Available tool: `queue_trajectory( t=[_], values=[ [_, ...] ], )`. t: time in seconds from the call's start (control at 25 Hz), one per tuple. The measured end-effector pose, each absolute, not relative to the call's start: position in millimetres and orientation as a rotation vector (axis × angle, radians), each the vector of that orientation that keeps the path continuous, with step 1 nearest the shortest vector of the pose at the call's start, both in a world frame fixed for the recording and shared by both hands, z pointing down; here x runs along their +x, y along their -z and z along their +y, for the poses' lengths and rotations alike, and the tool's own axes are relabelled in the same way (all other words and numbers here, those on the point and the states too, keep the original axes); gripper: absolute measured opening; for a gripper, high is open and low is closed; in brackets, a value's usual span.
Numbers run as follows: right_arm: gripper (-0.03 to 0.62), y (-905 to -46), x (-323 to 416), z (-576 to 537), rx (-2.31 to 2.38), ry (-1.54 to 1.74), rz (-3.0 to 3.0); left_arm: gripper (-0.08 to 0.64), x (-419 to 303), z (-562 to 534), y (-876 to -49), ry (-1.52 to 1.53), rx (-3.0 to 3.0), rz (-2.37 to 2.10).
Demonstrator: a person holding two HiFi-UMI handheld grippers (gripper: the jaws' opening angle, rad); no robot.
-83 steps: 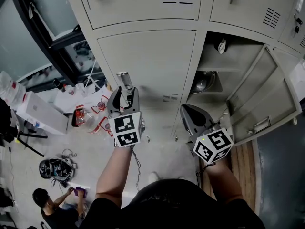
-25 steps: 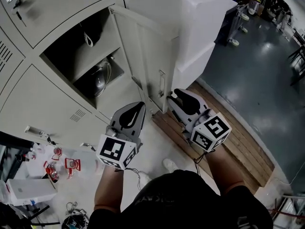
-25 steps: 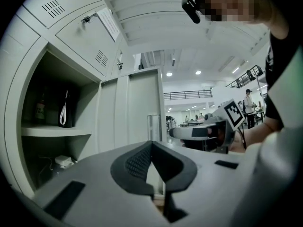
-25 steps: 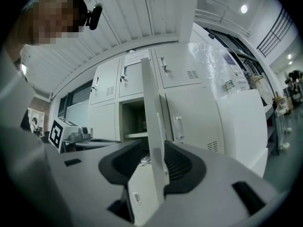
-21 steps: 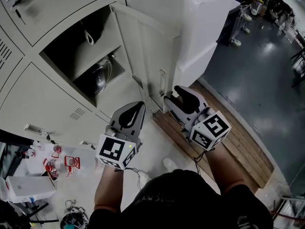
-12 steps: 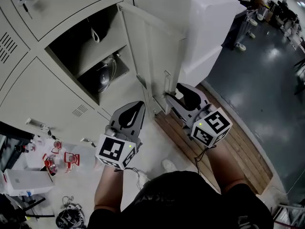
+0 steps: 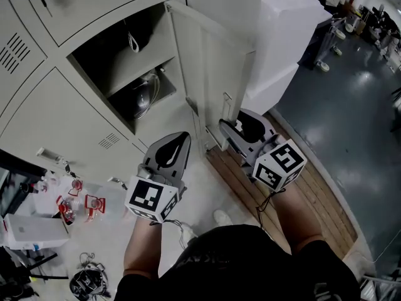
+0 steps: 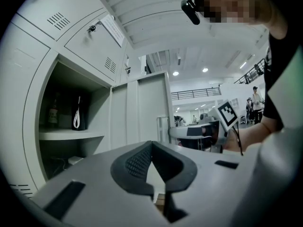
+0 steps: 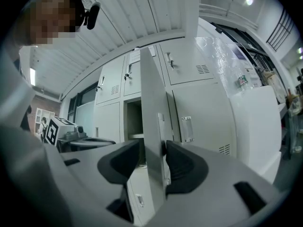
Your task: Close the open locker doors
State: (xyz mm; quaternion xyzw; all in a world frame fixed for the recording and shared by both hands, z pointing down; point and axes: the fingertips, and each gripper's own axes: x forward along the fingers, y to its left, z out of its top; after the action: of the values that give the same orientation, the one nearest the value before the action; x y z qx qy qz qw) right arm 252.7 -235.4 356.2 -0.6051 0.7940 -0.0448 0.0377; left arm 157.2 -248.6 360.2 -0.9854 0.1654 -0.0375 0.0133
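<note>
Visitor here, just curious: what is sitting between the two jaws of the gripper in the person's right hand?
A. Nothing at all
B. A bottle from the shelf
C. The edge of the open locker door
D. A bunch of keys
C: in the right gripper view the edge of the open locker door fills the gap between the jaws of the right gripper, which have just been closing and meet both its faces.

Person: black short-sleeved top (image 7: pixel 238 262), white shoe (image 7: pixel 221 217).
Left gripper (image 7: pixel 182 137), right gripper (image 7: pixel 230 125): grey moulded shells, rect. slots on top, black ribbed pads (image 8: pixel 137 162) inside.
Left cube (image 7: pixel 152 199), right cube (image 7: pixel 281 163): white w/ black square markers.
Thin dark cable (image 7: pixel 264 207) off right cube.
R jaws just been closing, locker door (image 7: pixel 216 68) edge between.
</note>
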Motion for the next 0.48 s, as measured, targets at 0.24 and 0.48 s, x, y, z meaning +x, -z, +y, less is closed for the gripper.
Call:
queue_trajectory(
  t=[0.24, 0.48],
  values=[
    [0.152, -357, 237, -238, -1.808, 0.143, 2.471, 0.005, 146, -250, -359, 0.11, -3.069, 0.538],
    [0.158, -355, 209, -246, -1.743, 0.15, 2.525, 0.005, 127, -256, -357, 0.104, -3.068, 0.582]
  ],
)
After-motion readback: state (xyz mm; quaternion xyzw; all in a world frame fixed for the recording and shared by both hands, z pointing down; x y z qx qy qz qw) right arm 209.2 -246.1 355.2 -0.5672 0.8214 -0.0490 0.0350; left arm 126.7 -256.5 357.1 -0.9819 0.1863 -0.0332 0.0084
